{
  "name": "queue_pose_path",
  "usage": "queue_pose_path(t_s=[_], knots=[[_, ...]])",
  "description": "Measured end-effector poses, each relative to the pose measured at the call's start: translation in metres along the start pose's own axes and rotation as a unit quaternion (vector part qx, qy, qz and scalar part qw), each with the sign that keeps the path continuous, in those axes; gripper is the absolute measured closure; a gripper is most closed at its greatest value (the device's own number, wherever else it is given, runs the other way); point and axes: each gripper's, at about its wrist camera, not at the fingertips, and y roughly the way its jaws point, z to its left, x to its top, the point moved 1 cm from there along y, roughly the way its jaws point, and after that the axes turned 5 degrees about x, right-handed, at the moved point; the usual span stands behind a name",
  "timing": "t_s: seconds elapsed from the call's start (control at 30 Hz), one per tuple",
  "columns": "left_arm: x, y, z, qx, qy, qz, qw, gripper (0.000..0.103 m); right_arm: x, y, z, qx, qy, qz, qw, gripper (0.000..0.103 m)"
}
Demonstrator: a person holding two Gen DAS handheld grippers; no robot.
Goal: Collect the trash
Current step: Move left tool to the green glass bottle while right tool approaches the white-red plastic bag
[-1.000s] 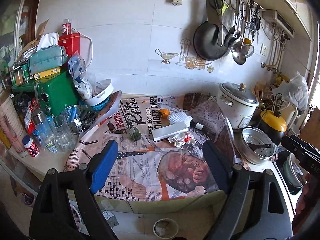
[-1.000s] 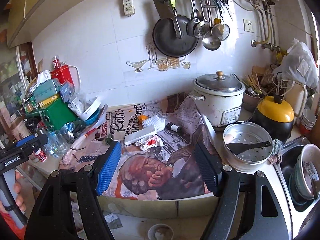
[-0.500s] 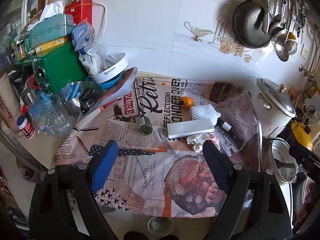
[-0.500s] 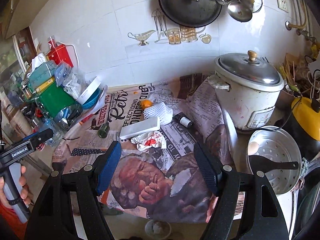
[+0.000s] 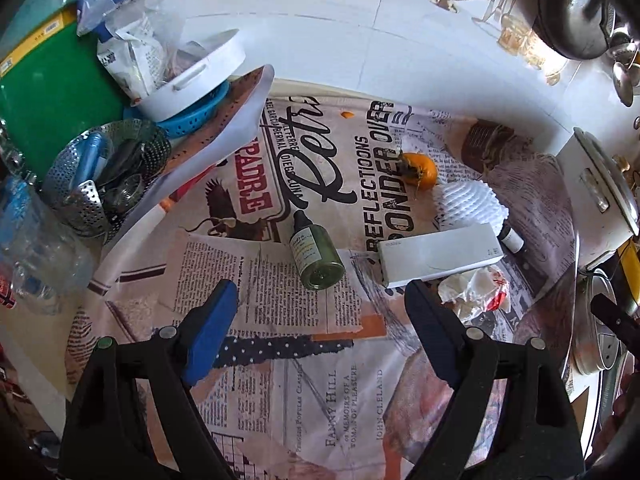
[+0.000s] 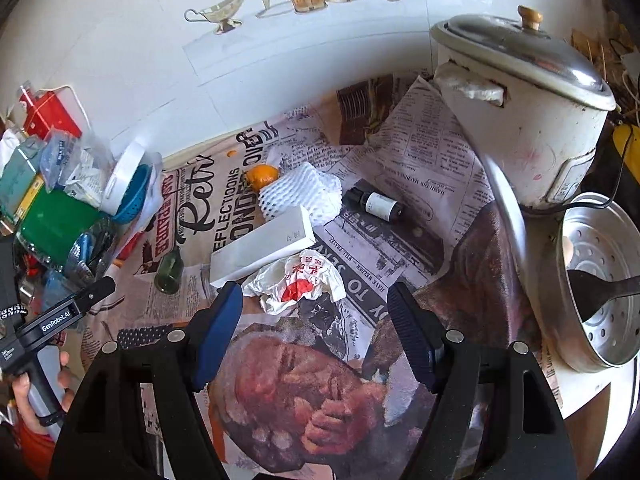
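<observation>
The left hand-held gripper [image 5: 320, 308] hung over the newsprint-covered worktop [image 5: 280, 380] with its jaws wide and nothing between them. Just beyond its blue fingertips [image 5: 218, 300] lay a small green glass bottle [image 5: 314, 252] on its side, base toward the camera. To the right of that bottle sat a long white box [image 5: 438, 254], and at the box's near right corner lay a crumpled white wrapper with red print [image 5: 476, 292], close beside the right finger. Behind the box were a white foam fruit net [image 5: 470, 204] and an orange fruit [image 5: 420, 170], the two almost touching. A small dark bottle with a white label [image 5: 512, 238] poked out past the box's far end.

The right hand-held gripper [image 6: 316, 300] also stood wide and empty, tilted down at the worktop. The crumpled wrapper [image 6: 298, 284] lay just ahead of its fingertips, nearer the left one, touching the near long edge of the white box [image 6: 262, 246]. The foam net [image 6: 298, 194] rested against the box's far side, with the orange fruit [image 6: 262, 174] behind it and the dark labelled bottle [image 6: 376, 204] lying to the right. The green bottle [image 6: 168, 268] lay left of the box.

Farther right stood a white rice cooker [image 6: 520, 120] with a metal lid, and beside it a perforated steamer pan [image 6: 600, 280] holding a black spoon. At the left edge, a person's hand [image 6: 36, 396] gripped the other gripper's handle.
</observation>
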Motion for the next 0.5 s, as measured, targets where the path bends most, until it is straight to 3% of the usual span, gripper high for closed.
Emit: queue_pose_path(t_s=[0.13, 0.23, 0.3, 0.5], knots=[[0.008, 0.049, 0.001, -0.014, 0.017, 0.034, 0.9992, 0.022, 0.001, 0.038, -0.002, -0.013, 0.032, 0.025, 0.999, 0.031], [0.009, 0.085, -0.002, -0.017, 0.029, 0.063, 0.9974, 0.03, -0.001, 0.068, -0.008, -0.011, 0.063, 0.048, 0.997, 0.031], [0.009, 0.099, -0.003, -0.017, 0.03, 0.068, 0.9971, 0.031, -0.003, 0.086, -0.013, -0.005, 0.086, 0.06, 0.994, 0.032], [0.009, 0.114, -0.003, -0.03, 0.02, 0.065, 0.9972, 0.045, -0.011, 0.118, -0.033, 0.014, 0.16, 0.076, 0.984, 0.037]])
